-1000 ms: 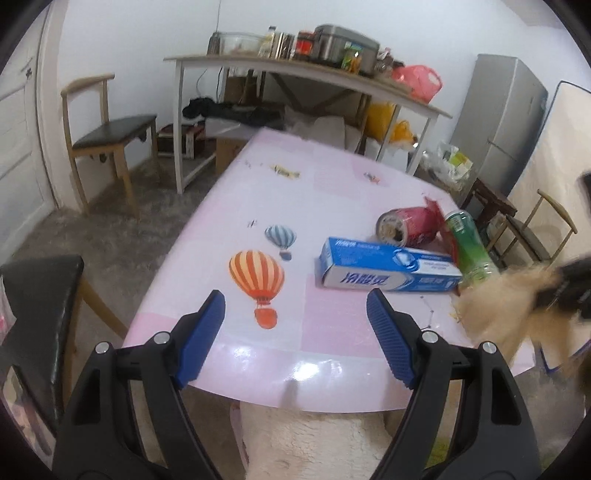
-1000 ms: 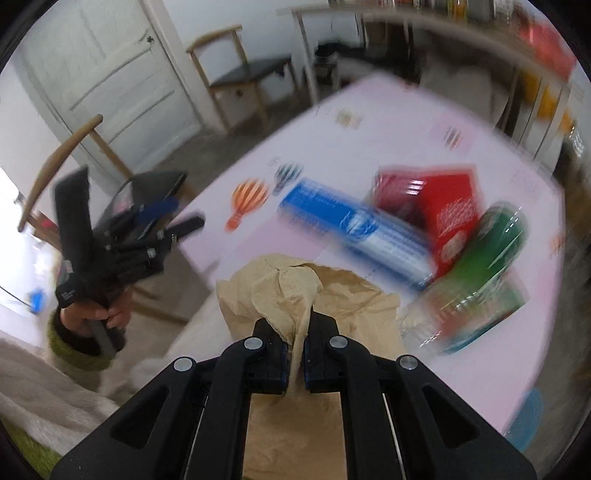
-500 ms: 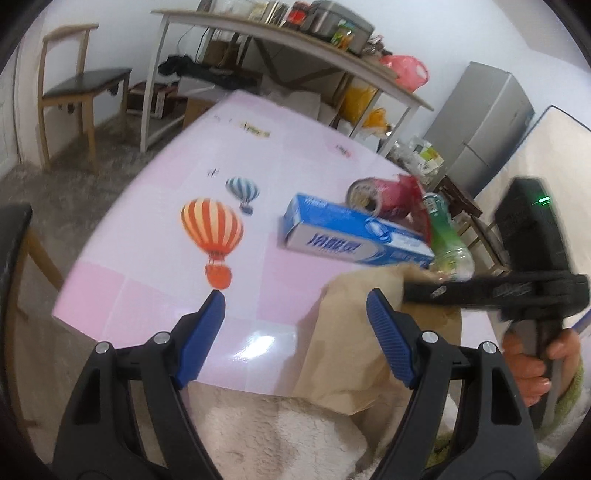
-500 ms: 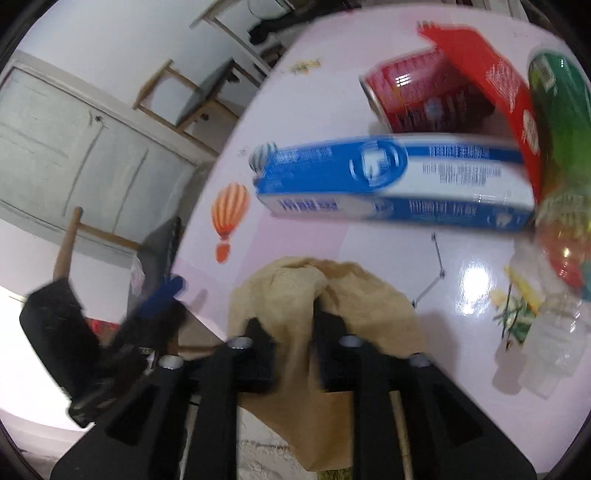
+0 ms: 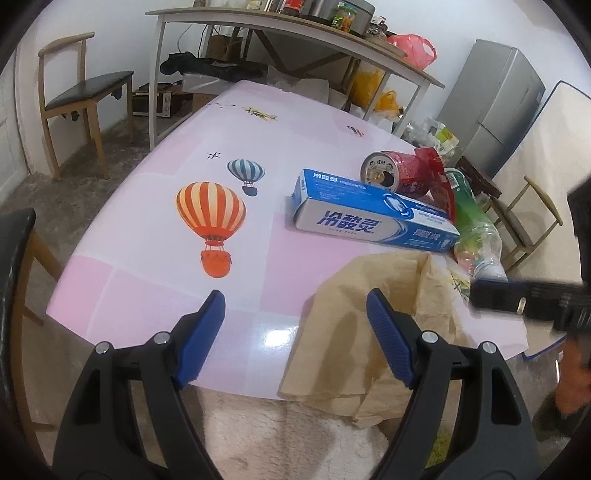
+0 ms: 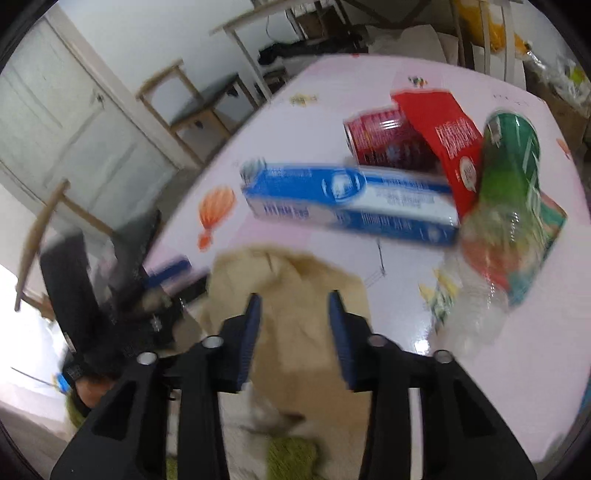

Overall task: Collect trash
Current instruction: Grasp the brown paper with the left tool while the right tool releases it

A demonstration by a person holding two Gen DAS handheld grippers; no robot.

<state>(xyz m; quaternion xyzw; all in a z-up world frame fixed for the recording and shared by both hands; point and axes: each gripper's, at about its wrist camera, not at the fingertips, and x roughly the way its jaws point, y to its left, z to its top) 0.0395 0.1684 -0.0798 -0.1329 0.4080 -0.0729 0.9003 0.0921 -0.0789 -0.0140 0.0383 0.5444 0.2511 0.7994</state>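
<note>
A crumpled brown paper bag [image 5: 340, 332] lies over the front edge of the pink table [image 5: 166, 280]. My left gripper [image 5: 295, 317] hangs open over that edge, its right finger just above the bag's left part. In the blurred right wrist view, my right gripper [image 6: 295, 306] has its jaws apart and closing over the bag [image 6: 295, 273], the pads not pressing it. Behind the bag lie a blue toothpaste box [image 5: 373, 218], a red can [image 5: 399, 173] on its side, a red packet [image 5: 439, 177] and a green-labelled plastic bottle [image 5: 472, 221].
White fluffy fabric [image 5: 277, 435] lies below the table's front edge. A wooden chair [image 5: 85, 92] stands far left, another chair [image 5: 532, 221] at the right. A loaded shelf table [image 5: 295, 26] and a grey fridge [image 5: 495, 107] stand behind.
The right gripper, shut on the bag's top a second ago, has let go and its jaws stand apart. The bag now lies on the table edge. Both grippers have sunk toward the table.
</note>
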